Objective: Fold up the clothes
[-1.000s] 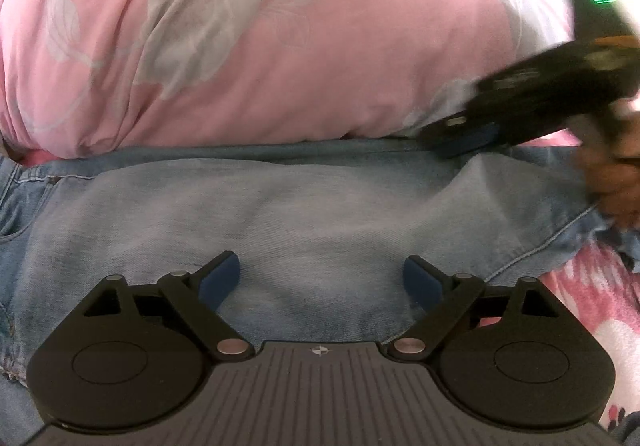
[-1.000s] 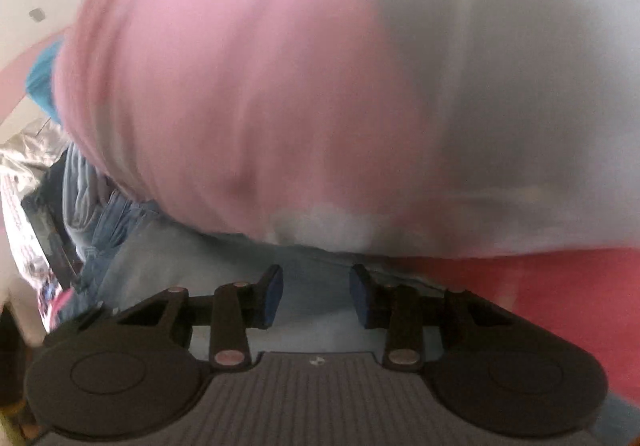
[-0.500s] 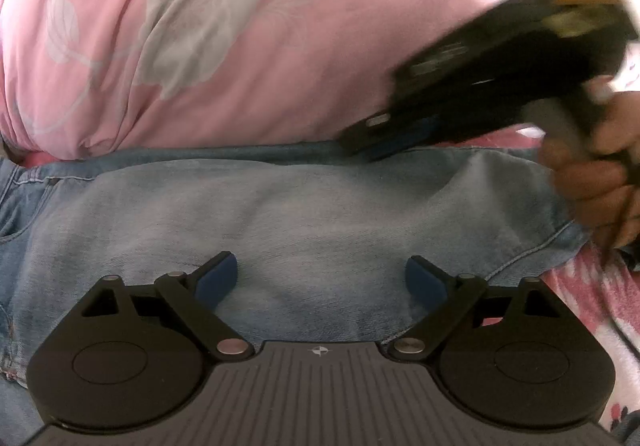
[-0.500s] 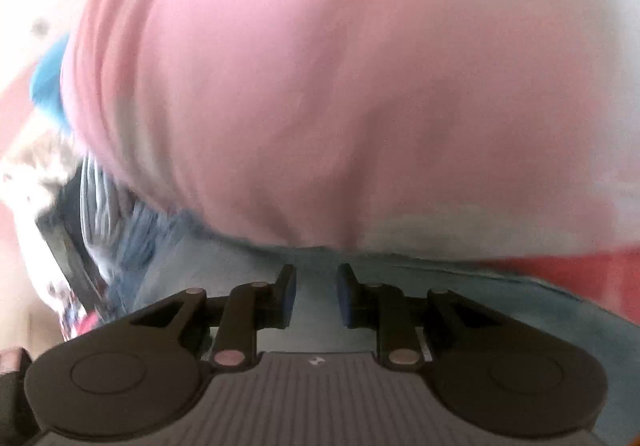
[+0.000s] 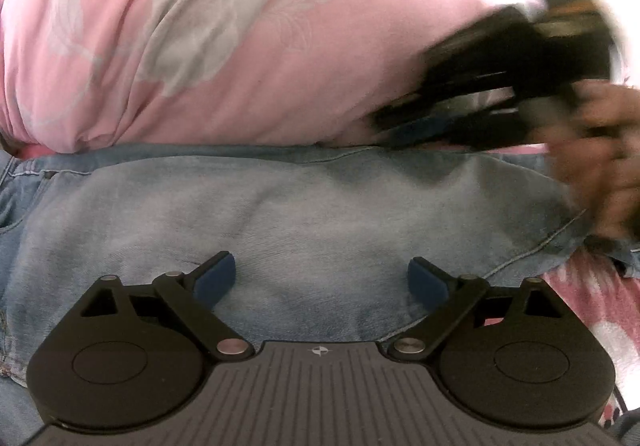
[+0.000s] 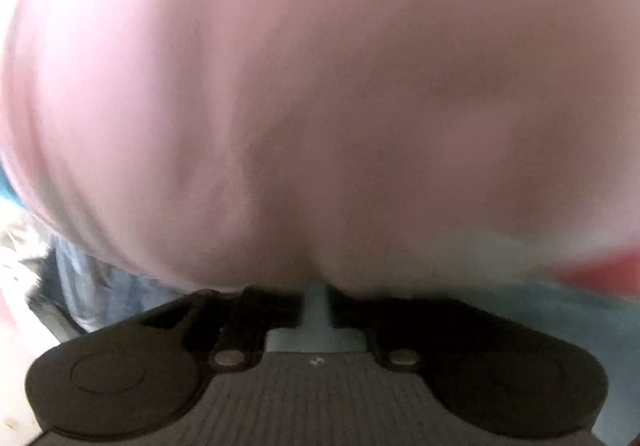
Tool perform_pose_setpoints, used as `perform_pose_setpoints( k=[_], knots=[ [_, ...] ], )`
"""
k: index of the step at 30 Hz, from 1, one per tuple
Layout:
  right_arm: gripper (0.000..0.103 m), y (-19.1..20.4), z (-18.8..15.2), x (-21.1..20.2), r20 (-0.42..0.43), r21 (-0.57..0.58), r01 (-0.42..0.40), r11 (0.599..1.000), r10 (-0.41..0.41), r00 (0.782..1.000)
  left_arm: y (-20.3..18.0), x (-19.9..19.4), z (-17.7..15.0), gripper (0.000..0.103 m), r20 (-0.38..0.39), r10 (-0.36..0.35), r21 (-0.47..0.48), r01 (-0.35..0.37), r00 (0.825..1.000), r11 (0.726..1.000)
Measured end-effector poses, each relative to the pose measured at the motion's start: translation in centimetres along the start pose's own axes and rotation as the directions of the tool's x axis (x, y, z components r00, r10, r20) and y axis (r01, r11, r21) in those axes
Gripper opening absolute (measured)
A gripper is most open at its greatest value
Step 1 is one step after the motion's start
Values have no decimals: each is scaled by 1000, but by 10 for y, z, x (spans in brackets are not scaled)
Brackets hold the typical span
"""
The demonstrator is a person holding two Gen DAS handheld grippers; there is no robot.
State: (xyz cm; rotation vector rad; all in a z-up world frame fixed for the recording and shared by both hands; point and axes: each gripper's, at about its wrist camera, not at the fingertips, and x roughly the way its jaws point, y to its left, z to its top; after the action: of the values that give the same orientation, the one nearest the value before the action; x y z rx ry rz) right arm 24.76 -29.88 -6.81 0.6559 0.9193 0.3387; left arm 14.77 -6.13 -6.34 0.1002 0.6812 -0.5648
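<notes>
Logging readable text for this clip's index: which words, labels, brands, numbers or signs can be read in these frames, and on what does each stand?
No readable words or numbers in either view.
Small round emblem on the grey ribbed body of the left tongs: a symbol, no letters.
The same mark on the right tongs: blurred, unreadable.
Pink fabric with grey flower print and light blue denim jeans: no label showing.

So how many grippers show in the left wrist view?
2. The left gripper sits bottom centre, fingers spread over the jeans. The right gripper, blurred, is at the right, nosing under the pink cushion.
</notes>
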Motion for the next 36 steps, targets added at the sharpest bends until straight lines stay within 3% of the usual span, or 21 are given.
perform_pose_setpoints(
  k=[3, 5, 9, 11, 15, 21, 24, 28, 29, 31, 33, 36],
  knots=[
    [33, -25, -15, -82, 101, 53, -31, 998, 26, 995, 2, -3, 2, 94, 2, -4, -10, 4, 1000, 1000],
    [42, -47, -36, -153, 216, 81, -1, 997, -17, 976, 4, -7, 5, 94, 7, 1, -17, 0, 1000, 1000],
    [57, -101, -90, -269, 403, 230, 111, 967, -199, 893, -9, -5, 15, 94, -5, -2, 1, 2, 1000, 1000],
    [60, -122, -116, -294, 409, 304, 142, 942, -264, 874, -17, -3, 20, 94, -13, -4, 12, 4, 1000, 1000],
    [60, -159, -153, -304, 344, 366, 147, 919, -281, 896, -32, 1, 30, 96, -29, -7, 34, 8, 1000, 999],
    [60, -144, -176, -272, 332, 342, 98, 935, -218, 918, -53, 7, 41, 95, -64, -1, 64, 5, 998, 998],
    [64, -138, -184, -269, 357, 305, 104, 947, -215, 909, -45, 20, 31, 95, -122, 23, 36, -18, 992, 999],
    [64, -140, -188, -264, 369, 293, 130, 947, -238, 898, -39, 22, 26, 96, -125, 9, 5, -8, 992, 1000],
    [60, -140, -187, -259, 370, 290, 137, 947, -243, 897, -39, 23, 25, 96, -125, 12, 12, -11, 992, 1000],
    [28, -137, -185, -252, 377, 281, 148, 948, -251, 892, -40, 23, 24, 96, -124, 16, 19, -14, 992, 1000],
    [17, -125, -181, -251, 408, 247, 160, 956, -252, 877, -39, 22, 23, 96, -121, 10, 13, -9, 993, 1000],
    [14, -87, -171, -251, 495, 115, 202, 973, -233, 837, -40, 22, 22, 97, -116, 7, 11, -6, 993, 1000]
  ],
)
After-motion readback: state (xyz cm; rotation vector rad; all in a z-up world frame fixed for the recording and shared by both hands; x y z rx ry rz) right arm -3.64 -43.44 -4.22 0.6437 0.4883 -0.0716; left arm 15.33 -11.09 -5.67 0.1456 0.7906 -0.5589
